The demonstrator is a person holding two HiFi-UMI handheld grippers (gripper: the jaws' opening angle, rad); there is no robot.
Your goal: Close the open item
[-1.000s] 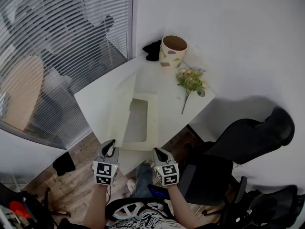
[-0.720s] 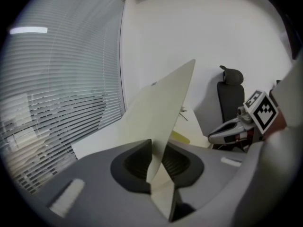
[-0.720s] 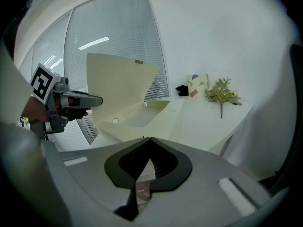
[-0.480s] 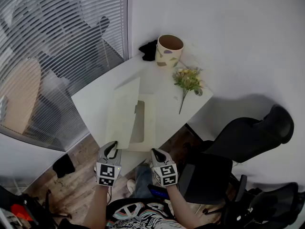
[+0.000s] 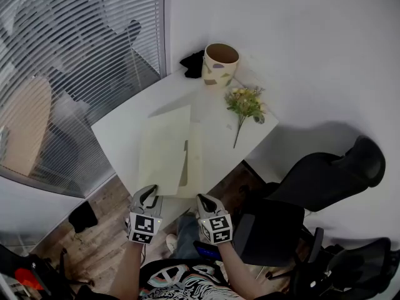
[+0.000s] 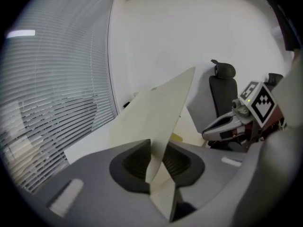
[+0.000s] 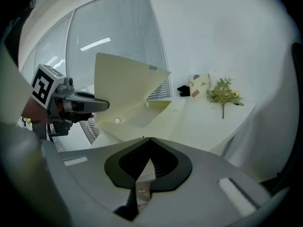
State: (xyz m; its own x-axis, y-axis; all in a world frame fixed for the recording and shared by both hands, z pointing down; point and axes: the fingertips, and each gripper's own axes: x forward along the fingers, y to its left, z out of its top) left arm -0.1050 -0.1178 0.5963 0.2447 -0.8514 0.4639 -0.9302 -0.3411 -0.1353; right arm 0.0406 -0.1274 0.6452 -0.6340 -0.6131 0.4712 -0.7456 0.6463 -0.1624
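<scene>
A flat cream box lies on the white table, its lid hinged at the left and leaning low over the base. In the left gripper view the lid rises as a slanted sheet, with its near corner between the jaws of my left gripper. Those jaws have just been opening and the pads stand off the sheet. In the head view the left gripper is at the box's near left corner. My right gripper hovers beside it at the table's front edge, shut and empty.
At the table's far end stand a patterned pot, a black cloth and a sprig of flowers. A black office chair is on the right. Window blinds run along the left.
The lid has swung down from nearly upright to low over the base. My left gripper moved slightly down and inward with it. The right gripper has stayed put.
</scene>
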